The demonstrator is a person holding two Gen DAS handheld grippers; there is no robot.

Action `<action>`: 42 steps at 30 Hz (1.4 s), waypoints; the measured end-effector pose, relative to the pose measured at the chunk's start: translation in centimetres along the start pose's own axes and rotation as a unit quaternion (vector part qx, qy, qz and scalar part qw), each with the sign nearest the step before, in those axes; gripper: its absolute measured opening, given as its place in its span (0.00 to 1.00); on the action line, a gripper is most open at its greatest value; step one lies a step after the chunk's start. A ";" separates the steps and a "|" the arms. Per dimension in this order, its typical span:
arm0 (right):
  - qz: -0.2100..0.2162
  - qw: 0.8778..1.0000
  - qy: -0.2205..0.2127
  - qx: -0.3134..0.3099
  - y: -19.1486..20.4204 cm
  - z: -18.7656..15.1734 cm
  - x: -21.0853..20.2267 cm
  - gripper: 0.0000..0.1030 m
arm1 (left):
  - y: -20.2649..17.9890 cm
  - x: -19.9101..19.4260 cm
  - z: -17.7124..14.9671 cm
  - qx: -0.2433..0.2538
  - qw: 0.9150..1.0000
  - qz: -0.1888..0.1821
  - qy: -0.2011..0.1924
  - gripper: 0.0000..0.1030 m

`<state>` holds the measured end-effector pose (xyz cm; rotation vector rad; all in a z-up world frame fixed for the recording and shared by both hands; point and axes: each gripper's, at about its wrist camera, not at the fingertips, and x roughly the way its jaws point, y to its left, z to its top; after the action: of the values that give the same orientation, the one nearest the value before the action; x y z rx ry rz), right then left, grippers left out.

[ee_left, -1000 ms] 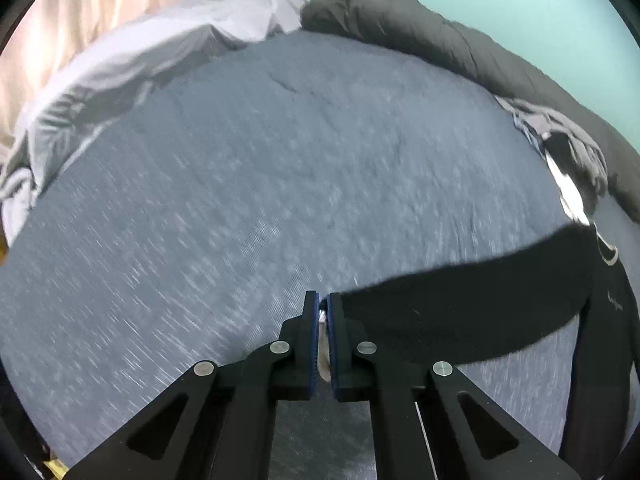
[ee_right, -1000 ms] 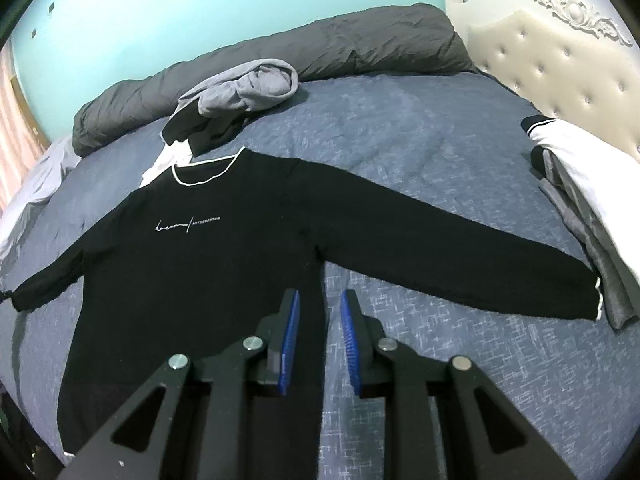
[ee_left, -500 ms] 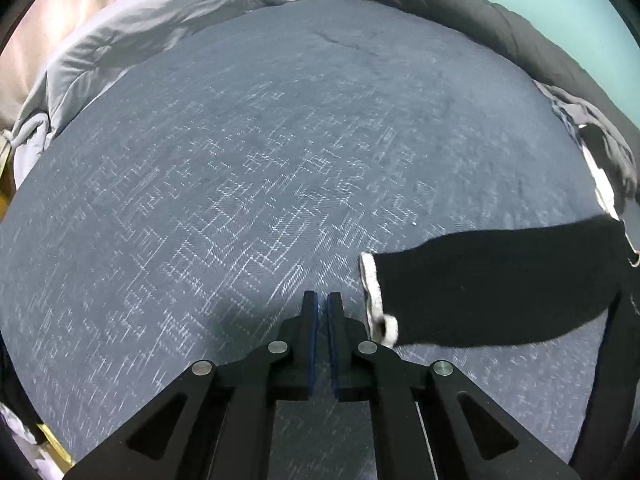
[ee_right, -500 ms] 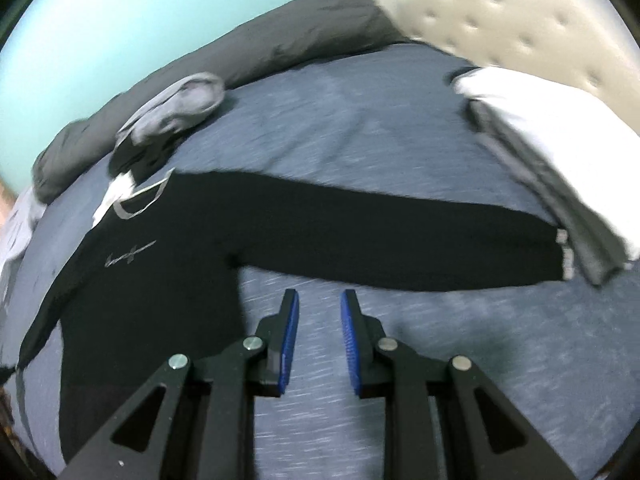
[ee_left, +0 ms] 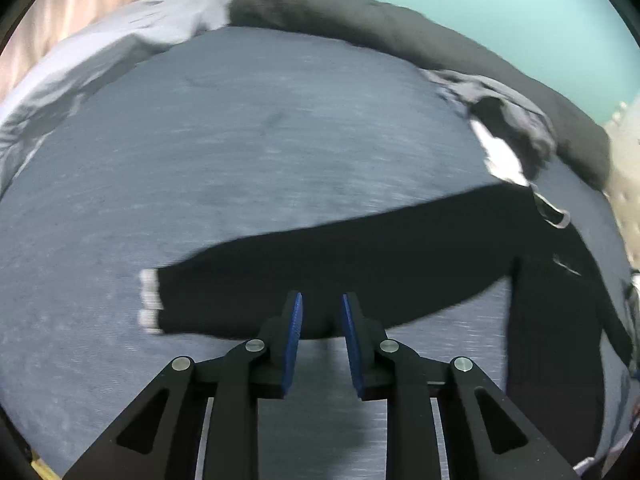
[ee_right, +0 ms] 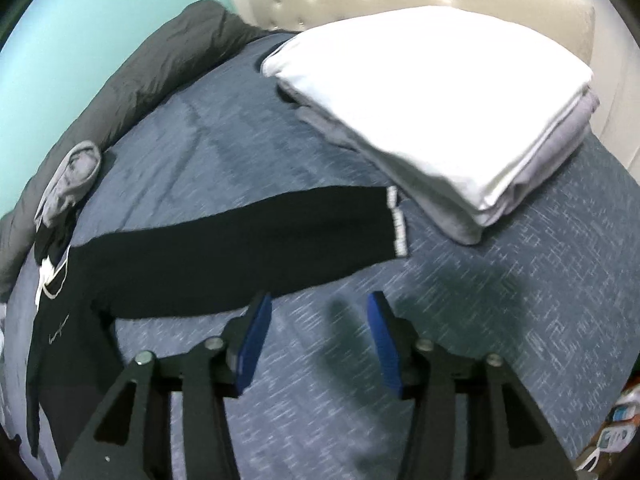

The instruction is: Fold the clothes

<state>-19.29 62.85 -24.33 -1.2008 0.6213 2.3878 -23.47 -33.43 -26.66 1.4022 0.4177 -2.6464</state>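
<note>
Black sweater (ee_right: 224, 248) flat on blue bed (ee_right: 500, 300), both sleeves spread out. Left gripper (ee_left: 320, 320) jaws just opened a little, over left sleeve, probably not touching it. Right gripper (ee_right: 318, 320) jaws just opened wide, empty, near right cuff beside folded stack (ee_right: 440, 92)

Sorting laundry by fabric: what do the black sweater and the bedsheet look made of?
Black sweater: probably a soft matte knit, with ribbed white-striped cuffs; blur hides the weave. Bedsheet: likely woven cotton or a blend, matte blue-grey with a fine pale crosshatch print.
</note>
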 end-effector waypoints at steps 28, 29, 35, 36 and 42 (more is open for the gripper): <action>-0.061 0.995 -0.066 -0.042 1.3 0.9 3.3 0.08 | -18.6 1.5 -1.8 0.104 0.990 -0.094 0.000 0.31; -0.050 0.995 -0.076 -0.049 1.8 0.9 2.5 0.08 | -18.6 1.4 -1.8 0.102 0.990 -0.096 -0.002 0.31; 0.034 0.987 -0.123 -0.099 6.9 2.2 -3.4 0.08 | -18.5 0.4 -2.2 0.075 0.990 -0.117 -0.016 0.31; 0.050 0.984 -0.129 -0.108 8.1 2.4 -4.4 0.08 | -18.5 0.1 -2.3 0.070 0.990 -0.122 -0.020 0.31; 0.158 0.956 -0.161 -0.188 17.3 2.4 -11.5 0.08 | -17.8 -1.8 -3.5 0.035 0.988 -0.148 -0.035 0.31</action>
<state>-23.60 48.20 -10.04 -0.8588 0.2744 2.9908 -23.80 -15.41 -23.67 1.3556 0.5720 -2.9612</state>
